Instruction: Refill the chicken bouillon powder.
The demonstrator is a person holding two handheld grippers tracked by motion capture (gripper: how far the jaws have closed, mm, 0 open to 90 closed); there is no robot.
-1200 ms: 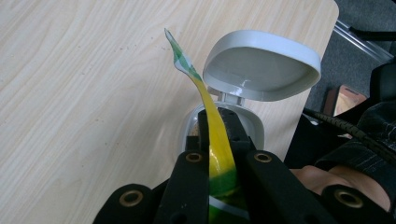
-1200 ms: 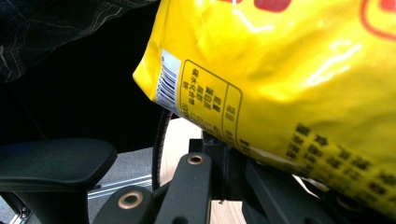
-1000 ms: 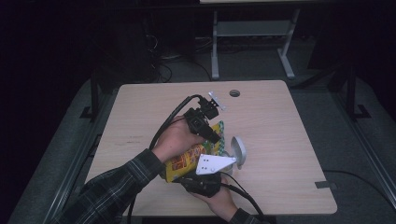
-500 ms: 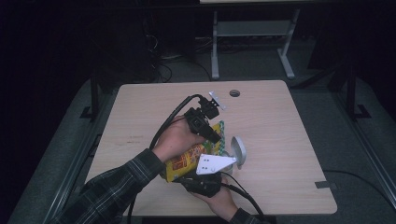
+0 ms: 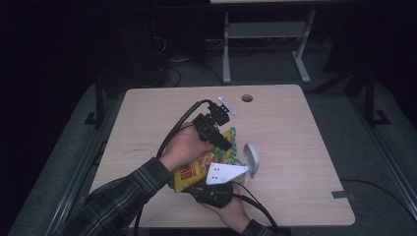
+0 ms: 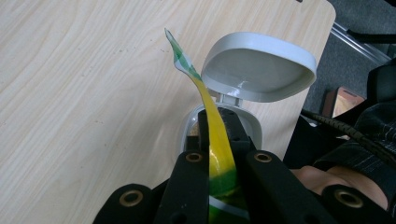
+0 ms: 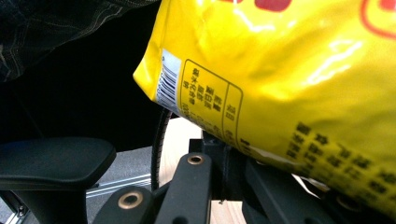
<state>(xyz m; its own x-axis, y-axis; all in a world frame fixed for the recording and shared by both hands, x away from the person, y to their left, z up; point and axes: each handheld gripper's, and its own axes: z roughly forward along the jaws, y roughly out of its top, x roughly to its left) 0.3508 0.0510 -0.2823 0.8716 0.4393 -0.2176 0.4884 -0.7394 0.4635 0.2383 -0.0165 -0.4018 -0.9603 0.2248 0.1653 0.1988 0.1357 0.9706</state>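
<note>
A yellow snack bag [image 5: 195, 169] with red print hangs over the middle of the table, held at both ends. My left gripper [image 5: 223, 145] is shut on its upper sealed edge; in the left gripper view that yellow and green edge [image 6: 215, 135] runs pinched between the black jaws of the left gripper [image 6: 217, 122]. My right gripper [image 5: 195, 187] comes from the near side and is shut on the bag's lower seam. In the right gripper view the bag [image 7: 280, 70] bulges above the jaws of the right gripper [image 7: 225, 156], which clamp its bottom edge.
A small grey container [image 5: 250, 160] with its hinged lid [image 6: 258, 65] flipped open stands on the wooden table [image 5: 295, 128] just under the bag's top edge. A small white piece [image 5: 226, 104] and a cable hole [image 5: 247, 98] lie toward the far edge. A chair armrest [image 7: 51, 158] shows below the table.
</note>
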